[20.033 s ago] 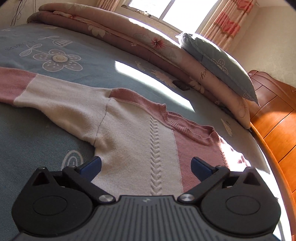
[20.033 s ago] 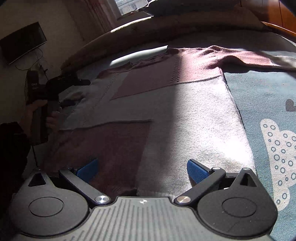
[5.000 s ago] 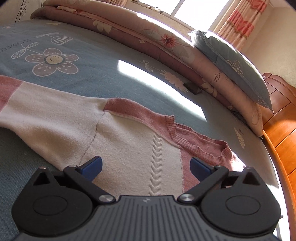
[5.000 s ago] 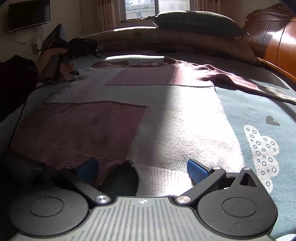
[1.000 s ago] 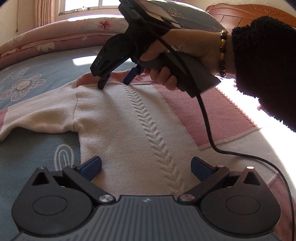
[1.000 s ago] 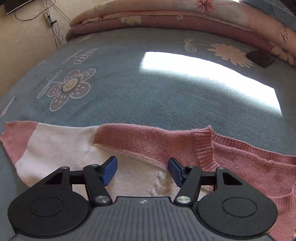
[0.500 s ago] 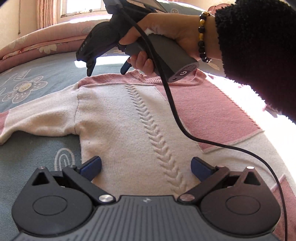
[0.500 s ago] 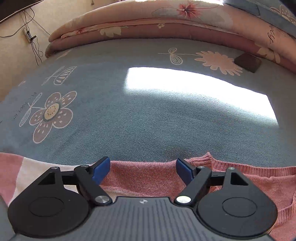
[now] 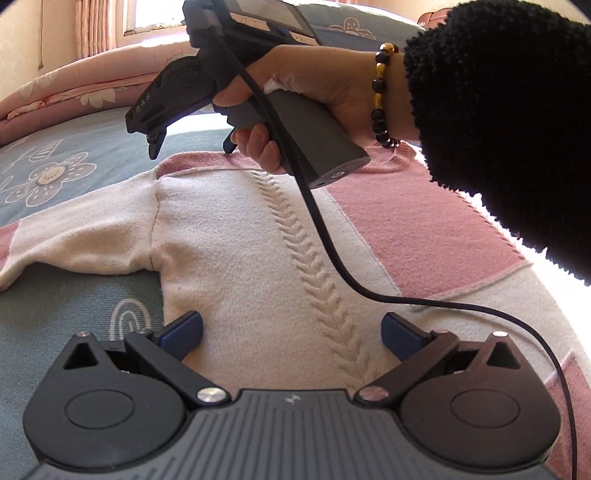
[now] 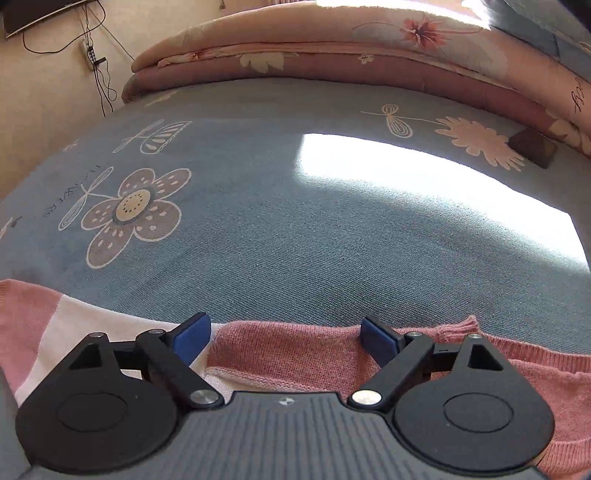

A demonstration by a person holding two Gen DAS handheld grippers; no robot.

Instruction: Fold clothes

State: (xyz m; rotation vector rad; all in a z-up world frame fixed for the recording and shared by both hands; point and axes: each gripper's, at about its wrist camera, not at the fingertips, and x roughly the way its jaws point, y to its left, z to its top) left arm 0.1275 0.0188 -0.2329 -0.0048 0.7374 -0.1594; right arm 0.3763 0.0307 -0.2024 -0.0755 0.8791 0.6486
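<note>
A white and pink knit sweater (image 9: 240, 240) lies flat on the blue bed cover (image 10: 277, 221), front up, one sleeve (image 9: 85, 236) stretched out to the left. My left gripper (image 9: 291, 332) hovers open over the white body near the cable-knit stripe, with nothing between its fingers. A hand (image 9: 314, 81) in a black sleeve holds my right gripper (image 9: 190, 147) just above the pink shoulder edge. In the right wrist view, the right gripper (image 10: 284, 338) has its jaws opening. The pink shoulder strip (image 10: 288, 350) lies under them, and neither pad presses on it.
The right gripper's black cable (image 9: 332, 258) drapes across the sweater. A rolled floral quilt (image 10: 369, 48) and a pillow (image 9: 351, 26) line the far side of the bed. A small dark object (image 10: 532, 147) lies near the quilt. Wall cables (image 10: 99, 74) hang at the left.
The right gripper's jaws have widened, and it has shifted toward the sweater's far shoulder edge, so less sweater shows in its view. The left gripper has stayed put.
</note>
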